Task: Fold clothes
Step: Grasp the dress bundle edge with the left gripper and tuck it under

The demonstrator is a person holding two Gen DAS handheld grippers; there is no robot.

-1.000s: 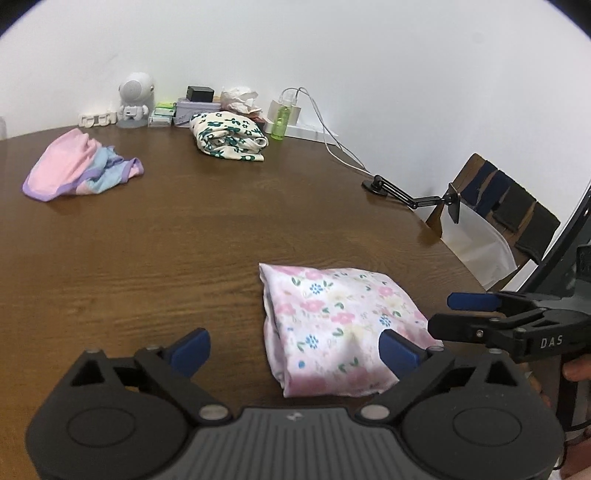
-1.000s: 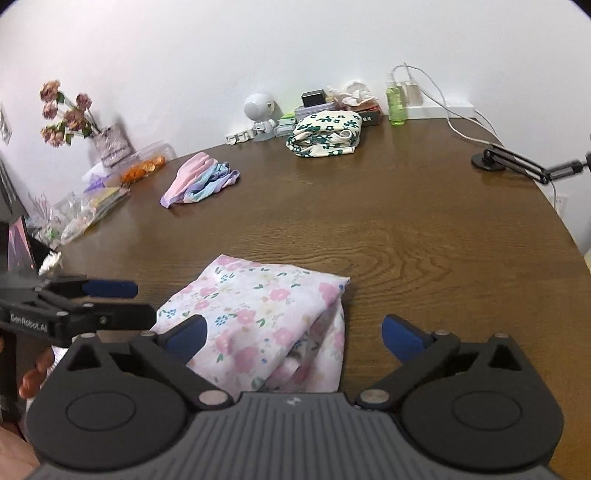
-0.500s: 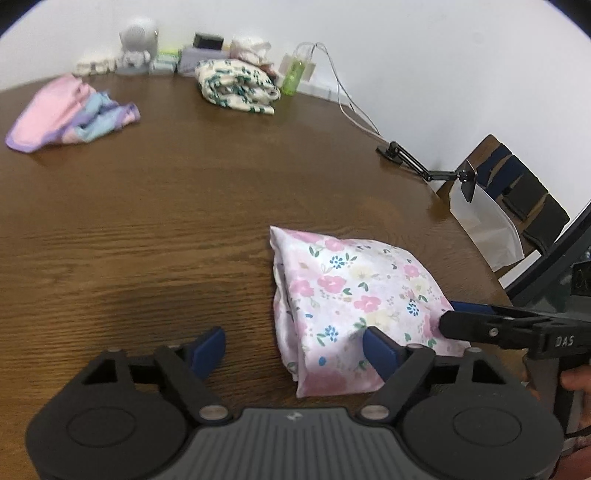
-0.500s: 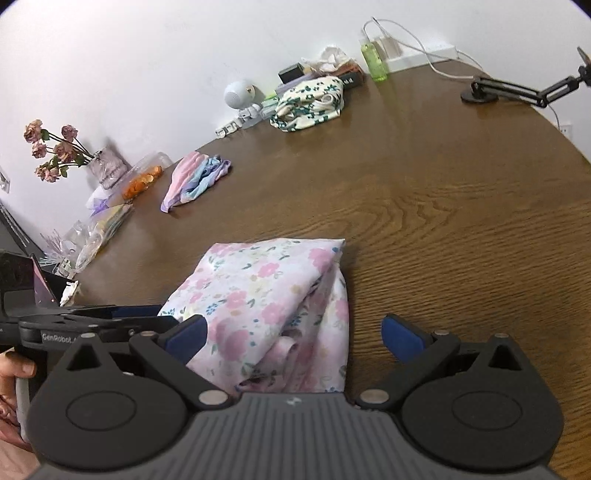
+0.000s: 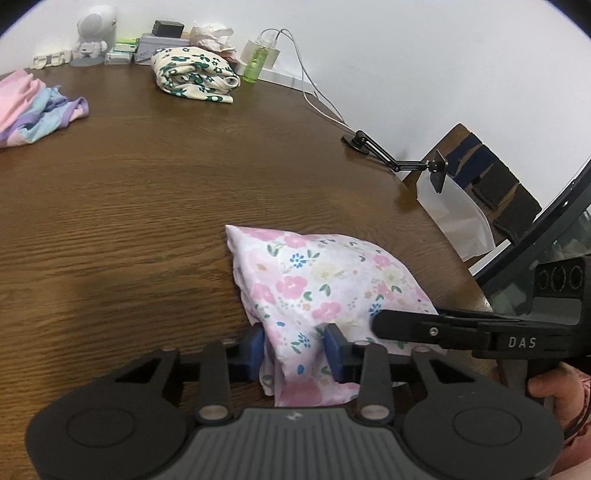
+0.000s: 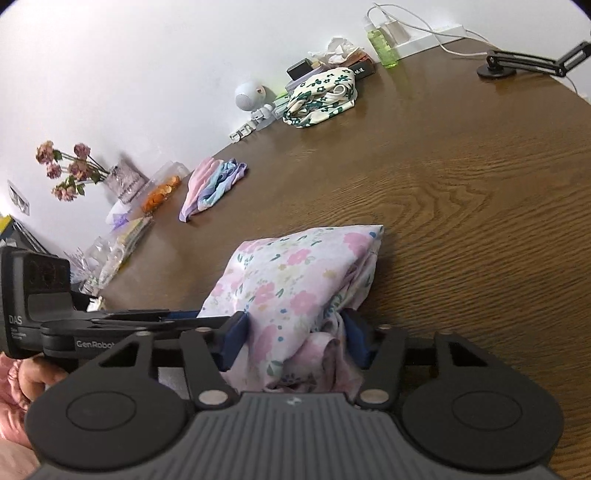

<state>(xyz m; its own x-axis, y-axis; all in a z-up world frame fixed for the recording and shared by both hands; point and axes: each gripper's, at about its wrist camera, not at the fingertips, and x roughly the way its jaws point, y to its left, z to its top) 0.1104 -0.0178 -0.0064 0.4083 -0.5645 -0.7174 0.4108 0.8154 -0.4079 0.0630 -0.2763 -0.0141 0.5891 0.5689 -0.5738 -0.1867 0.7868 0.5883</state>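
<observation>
Left wrist — both claws [image 5: 295, 349] [image 6: 297, 341] grip floral garment [image 5: 321, 288].

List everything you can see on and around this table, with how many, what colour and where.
Floral garment: one, pink-white, near table edge, gripped by both claws.
Green-flowered garment: one, cream, folded, far side.
Pastel garment: one, pink, blue, purple, far left.
Bottle: one, green, by wall.
Round speaker-like gadget: one, white, by wall.
Jointed mount: one, black, right table edge.
Dried flowers: one bunch, pink, left by wall.
Table: one, brown wood.
Chair: one, wood, beyond the table.
Left claw: blue pads, shut on garment.
Right claw: blue pads, shut on garment.
</observation>
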